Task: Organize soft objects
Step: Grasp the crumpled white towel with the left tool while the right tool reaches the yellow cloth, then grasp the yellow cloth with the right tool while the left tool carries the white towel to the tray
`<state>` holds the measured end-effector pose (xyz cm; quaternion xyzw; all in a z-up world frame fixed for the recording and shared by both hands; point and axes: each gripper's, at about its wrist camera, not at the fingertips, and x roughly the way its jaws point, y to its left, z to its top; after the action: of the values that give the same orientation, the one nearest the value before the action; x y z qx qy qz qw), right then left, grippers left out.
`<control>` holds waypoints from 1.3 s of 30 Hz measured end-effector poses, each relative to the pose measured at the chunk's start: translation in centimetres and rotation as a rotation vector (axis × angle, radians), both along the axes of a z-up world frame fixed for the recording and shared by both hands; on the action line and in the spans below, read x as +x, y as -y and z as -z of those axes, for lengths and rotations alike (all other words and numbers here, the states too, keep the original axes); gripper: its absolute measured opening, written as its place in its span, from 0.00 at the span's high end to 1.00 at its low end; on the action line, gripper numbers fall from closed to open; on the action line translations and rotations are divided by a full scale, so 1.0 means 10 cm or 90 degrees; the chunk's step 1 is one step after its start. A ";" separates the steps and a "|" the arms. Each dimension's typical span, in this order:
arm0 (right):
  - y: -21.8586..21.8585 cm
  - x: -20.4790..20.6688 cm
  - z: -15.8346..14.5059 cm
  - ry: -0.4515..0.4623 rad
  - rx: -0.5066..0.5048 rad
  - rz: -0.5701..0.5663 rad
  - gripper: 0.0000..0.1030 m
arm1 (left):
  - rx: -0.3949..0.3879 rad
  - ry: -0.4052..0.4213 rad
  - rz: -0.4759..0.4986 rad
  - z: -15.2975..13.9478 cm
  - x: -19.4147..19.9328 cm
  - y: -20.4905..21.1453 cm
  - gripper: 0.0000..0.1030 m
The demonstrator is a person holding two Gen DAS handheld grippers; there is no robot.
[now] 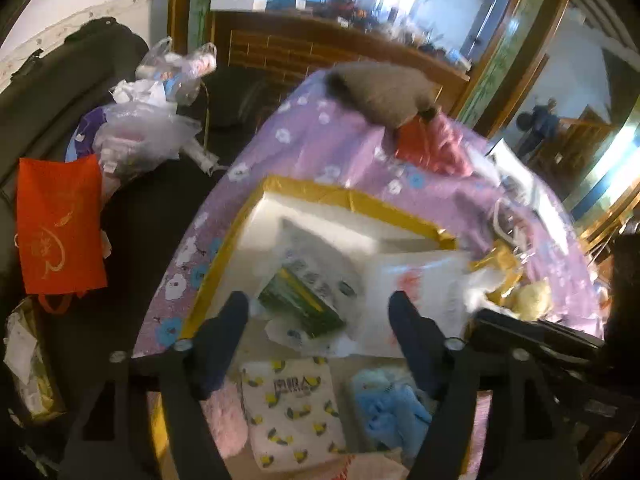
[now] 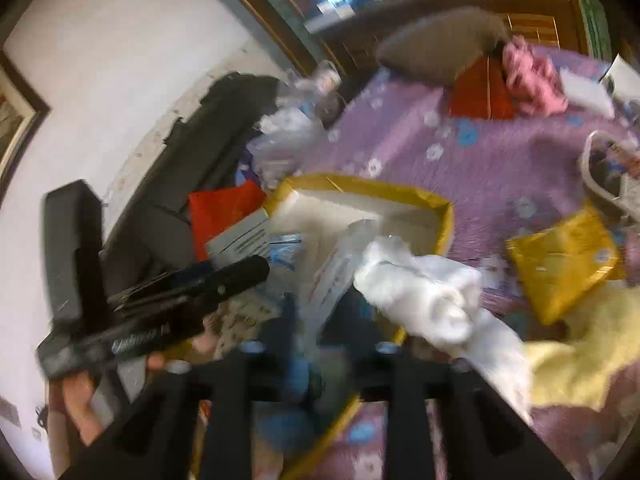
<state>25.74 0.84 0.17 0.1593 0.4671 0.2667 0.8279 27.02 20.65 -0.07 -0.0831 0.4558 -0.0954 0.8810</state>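
A white foam box with a yellow taped rim point(image 1: 352, 196) point(image 2: 446, 216) lies on the purple flowered cloth. Inside are a banana-print pack point(image 1: 294, 412), a blue fluffy item point(image 1: 394, 410), a pink fluffy item point(image 1: 224, 416), a green packet point(image 1: 300, 300) and a white plastic bag point(image 1: 416, 292). My left gripper point(image 1: 320, 308) is open and empty above the box. My right gripper point(image 2: 318, 312) hangs over the box's near edge, its jaws close around a clear plastic-wrapped pack point(image 2: 340, 268); the view is blurred. A white fluffy cloth point(image 2: 432, 296) drapes over the box rim. A yellow soft item point(image 2: 580, 352) lies to the right.
A grey cushion point(image 1: 380, 88), a red item point(image 1: 416, 140) and pink cloth point(image 1: 448, 148) lie at the far end. A gold pouch point(image 2: 560, 256) and a shoe point(image 2: 608, 184) are at right. Plastic bags point(image 1: 140, 128), a red bag point(image 1: 60, 224) and dark luggage point(image 1: 60, 76) are at left.
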 end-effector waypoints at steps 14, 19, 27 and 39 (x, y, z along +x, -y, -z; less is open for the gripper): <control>1.41 -0.73 -0.29 0.059 -0.063 0.180 0.26 | -0.049 0.033 0.090 -0.46 -0.74 0.87 0.12; 1.68 -0.76 -0.09 0.053 -0.013 0.208 0.28 | -0.009 -0.050 0.112 -0.09 -0.45 1.45 0.14; 1.72 -0.93 -0.22 0.098 0.011 0.204 0.28 | 0.046 -0.116 0.079 0.34 -0.13 1.83 0.38; 1.51 -0.83 -0.18 0.060 0.031 0.169 0.28 | -0.048 -0.019 0.068 -0.14 -0.67 1.32 0.63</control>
<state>17.42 -14.30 2.00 0.2272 0.3955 0.1731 0.8729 20.29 7.45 1.34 -0.0934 0.4689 -0.1580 0.8640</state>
